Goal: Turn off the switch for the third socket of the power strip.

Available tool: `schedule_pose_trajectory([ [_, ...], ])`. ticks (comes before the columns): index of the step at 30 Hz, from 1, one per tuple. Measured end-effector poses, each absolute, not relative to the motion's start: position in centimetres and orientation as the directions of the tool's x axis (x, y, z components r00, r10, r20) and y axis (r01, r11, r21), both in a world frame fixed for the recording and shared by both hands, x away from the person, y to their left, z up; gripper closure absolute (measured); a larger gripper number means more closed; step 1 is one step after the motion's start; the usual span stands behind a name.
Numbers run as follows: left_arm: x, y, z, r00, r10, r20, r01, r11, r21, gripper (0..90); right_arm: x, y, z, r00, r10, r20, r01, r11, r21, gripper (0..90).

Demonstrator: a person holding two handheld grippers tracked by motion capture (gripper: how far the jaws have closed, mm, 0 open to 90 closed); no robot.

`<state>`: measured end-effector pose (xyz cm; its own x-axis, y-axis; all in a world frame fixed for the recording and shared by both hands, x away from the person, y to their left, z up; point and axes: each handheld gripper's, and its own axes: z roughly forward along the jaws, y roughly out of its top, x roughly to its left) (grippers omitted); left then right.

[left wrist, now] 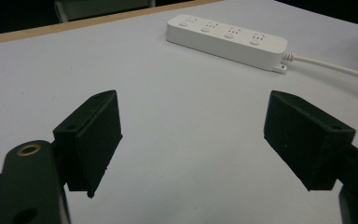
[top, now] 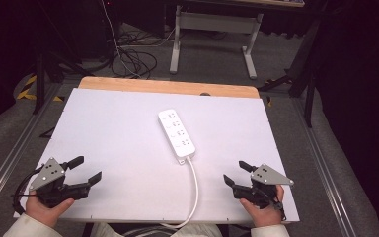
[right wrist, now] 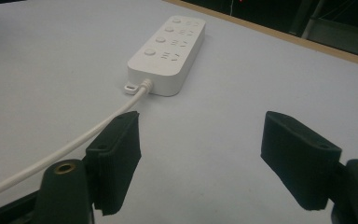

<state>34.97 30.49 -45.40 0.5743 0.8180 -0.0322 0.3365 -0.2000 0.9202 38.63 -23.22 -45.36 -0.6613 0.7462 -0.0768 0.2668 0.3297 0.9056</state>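
White table [top: 103, 128]: power strip [top: 176, 134] mid-board, long axis running away from the person, cord [top: 195, 185] end nearest; right gripper [top: 238, 174] slightly closer than left gripper [top: 87, 169], both spread, empty.

A white four-socket plastic power strip [top: 176, 136] lies near the middle of the white-topped wooden table [top: 108, 133], its white round cable [top: 196, 190] running back over the near edge. The black two-jaw left gripper [top: 87, 169] sits at the near left corner, the black two-jaw right gripper [top: 236, 173] at the near right, the cable between them.
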Motion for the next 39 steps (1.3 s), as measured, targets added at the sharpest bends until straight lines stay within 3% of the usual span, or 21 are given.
schedule_pose_trajectory([
  [8,35.0,30.3,-45.3,0.583,0.812,-0.032,0.340,-0.208,0.917,19.6,38.7,-23.2,-45.4,-0.664,0.744,-0.079,0.264,0.331,0.906,28.4],
  [12,35.1,30.5,-45.1,0.582,0.810,-0.078,0.367,-0.176,0.914,19.8,38.7,-23.2,-45.4,-0.665,0.743,-0.077,0.266,0.331,0.905,28.5],
  [26,36.1,29.0,-43.2,0.617,0.786,-0.041,0.368,-0.242,0.898,27.4,38.7,-23.1,-45.5,-0.668,0.741,-0.065,0.273,0.326,0.905,28.5],
  [29,37.1,28.0,-42.6,0.644,0.761,-0.075,0.388,-0.241,0.889,27.4,38.8,-23.1,-45.5,-0.669,0.741,-0.063,0.274,0.325,0.905,28.5],
  [39,40.0,25.4,-41.2,0.694,0.718,-0.049,0.380,-0.308,0.872,33.1,38.8,-23.1,-45.6,-0.672,0.738,-0.060,0.276,0.325,0.905,28.4],
])
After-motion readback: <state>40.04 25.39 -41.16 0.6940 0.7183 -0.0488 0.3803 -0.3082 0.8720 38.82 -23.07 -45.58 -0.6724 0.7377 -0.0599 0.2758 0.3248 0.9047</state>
